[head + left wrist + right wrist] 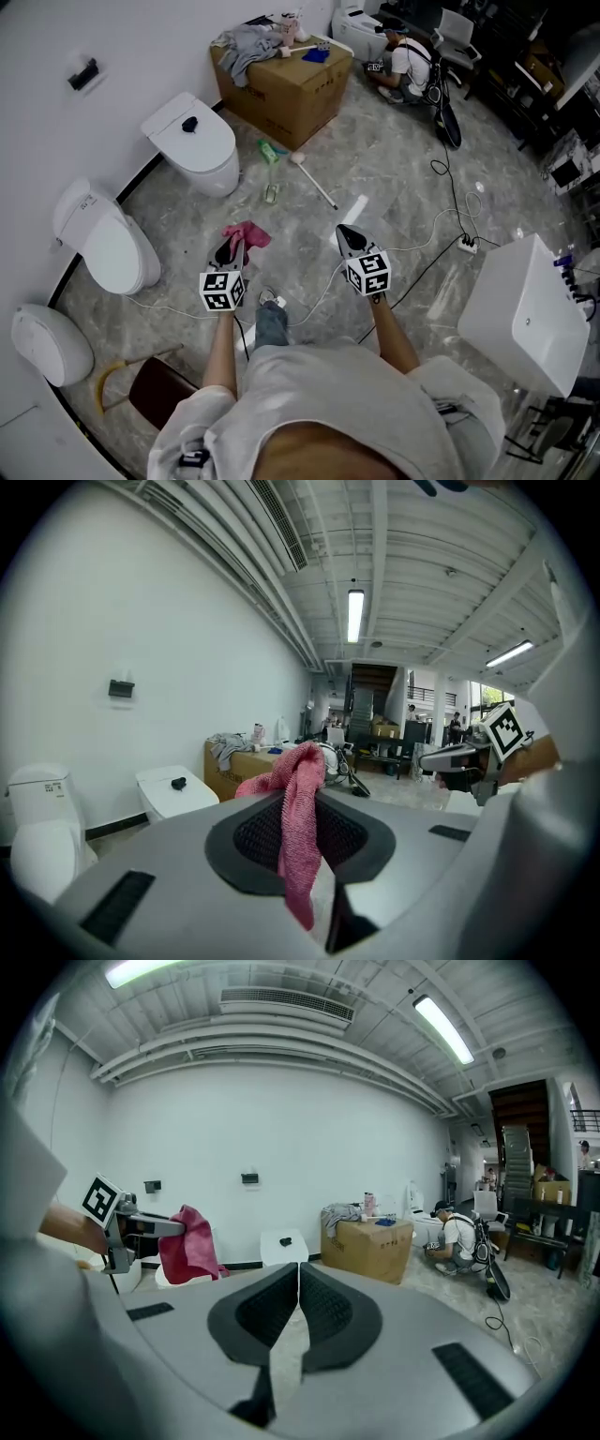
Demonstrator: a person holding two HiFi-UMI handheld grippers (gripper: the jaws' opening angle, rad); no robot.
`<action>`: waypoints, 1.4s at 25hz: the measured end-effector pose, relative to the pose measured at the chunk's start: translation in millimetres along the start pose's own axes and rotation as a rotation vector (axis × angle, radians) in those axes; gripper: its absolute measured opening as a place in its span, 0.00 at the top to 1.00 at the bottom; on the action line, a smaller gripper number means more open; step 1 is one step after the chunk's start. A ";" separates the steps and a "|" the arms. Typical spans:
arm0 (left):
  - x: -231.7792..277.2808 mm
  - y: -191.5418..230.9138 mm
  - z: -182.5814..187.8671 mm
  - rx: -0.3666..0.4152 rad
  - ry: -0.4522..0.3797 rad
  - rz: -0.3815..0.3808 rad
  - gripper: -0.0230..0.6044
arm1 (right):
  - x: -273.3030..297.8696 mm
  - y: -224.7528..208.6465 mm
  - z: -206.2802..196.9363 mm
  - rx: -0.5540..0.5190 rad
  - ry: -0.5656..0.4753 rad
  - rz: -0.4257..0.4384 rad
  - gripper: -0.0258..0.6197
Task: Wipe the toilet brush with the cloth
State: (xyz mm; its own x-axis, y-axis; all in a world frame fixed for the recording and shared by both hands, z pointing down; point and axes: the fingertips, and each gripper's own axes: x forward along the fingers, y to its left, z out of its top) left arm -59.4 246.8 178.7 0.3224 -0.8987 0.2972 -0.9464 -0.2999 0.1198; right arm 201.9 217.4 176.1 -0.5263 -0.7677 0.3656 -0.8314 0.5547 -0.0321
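Cloth pinched in L gripper jaws; brush well apart.

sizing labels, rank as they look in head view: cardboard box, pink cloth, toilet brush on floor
1. cardboard box
Then pink cloth and toilet brush, unranked: cloth bulkier, brush longer, cloth held nearer the camera.

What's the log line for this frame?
left hand-held gripper: shut on cloth | right hand-held gripper: shut, empty | brush: on floor, untouched | wiping: not started
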 end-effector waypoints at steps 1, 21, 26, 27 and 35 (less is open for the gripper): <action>9.1 7.9 4.9 -0.002 -0.004 -0.007 0.84 | 10.3 -2.2 6.1 -0.002 0.001 -0.007 0.91; 143.5 159.6 53.4 -0.025 0.016 -0.070 0.84 | 191.5 -18.9 81.1 -0.001 0.043 -0.069 0.91; 172.2 160.7 44.2 -0.032 0.054 -0.099 0.84 | 207.0 -34.1 71.9 0.019 0.073 -0.084 0.91; 176.6 159.0 42.0 -0.033 0.063 -0.104 0.84 | 209.5 -38.0 69.2 0.025 0.079 -0.086 0.91; 236.7 171.9 42.3 -0.023 0.105 -0.086 0.84 | 267.4 -83.9 57.4 0.076 0.103 -0.069 0.91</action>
State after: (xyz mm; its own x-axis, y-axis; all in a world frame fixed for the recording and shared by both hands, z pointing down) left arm -146.6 -31.0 229.6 0.4036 -0.8312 0.3824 -0.9149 -0.3657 0.1708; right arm 120.8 -52.8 223.2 -0.4499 -0.7637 0.4629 -0.8779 0.4733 -0.0725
